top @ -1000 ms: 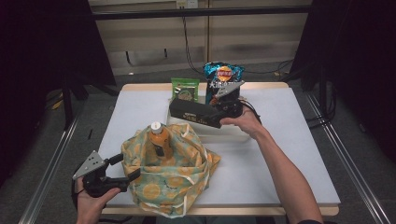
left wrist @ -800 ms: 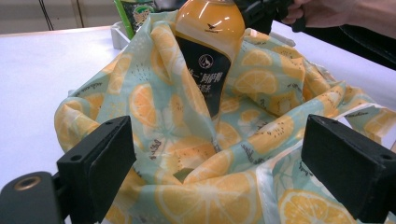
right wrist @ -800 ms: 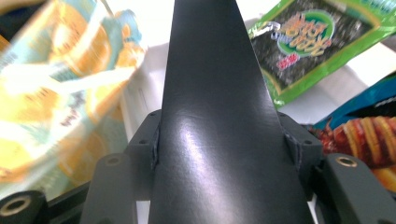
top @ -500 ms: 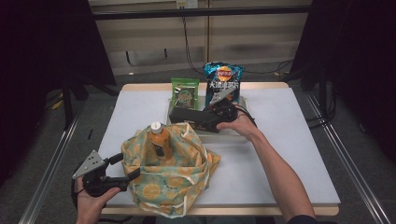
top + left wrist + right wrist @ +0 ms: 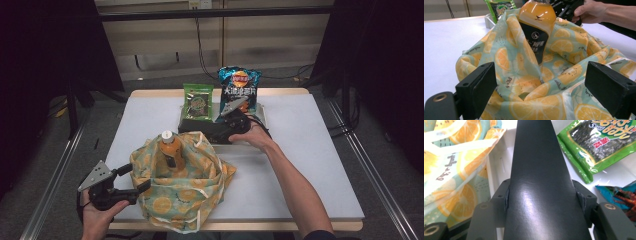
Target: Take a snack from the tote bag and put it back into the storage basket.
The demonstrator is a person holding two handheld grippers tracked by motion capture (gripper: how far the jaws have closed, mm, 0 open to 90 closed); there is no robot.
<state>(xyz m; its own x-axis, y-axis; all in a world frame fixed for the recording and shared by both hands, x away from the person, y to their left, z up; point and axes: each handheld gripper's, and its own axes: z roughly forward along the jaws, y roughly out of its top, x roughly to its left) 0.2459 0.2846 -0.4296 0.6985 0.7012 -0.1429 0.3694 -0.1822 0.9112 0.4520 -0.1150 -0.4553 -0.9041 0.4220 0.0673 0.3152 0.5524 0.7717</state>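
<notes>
Gaping wide, the left gripper (image 5: pixel 134 179) is held at the near rim of the orange-print bag (image 5: pixel 186 196), in which an orange juice bottle (image 5: pixel 170 149) stands. Beyond, a black box (image 5: pixel 206 131) is clamped by the right gripper (image 5: pixel 220 131) over a white tray (image 5: pixel 262 114), before the seaweed packet (image 5: pixel 197 101) and crisps (image 5: pixel 239 89).

Bare table (image 5: pixel 145 117) lies open to my left. Ahead, the bottle (image 5: pixel 170 147) stands inside the cloth bag (image 5: pixel 185 192); beyond it, snack packets (image 5: pixel 239 90) crowd the white tray (image 5: pixel 263 112).
</notes>
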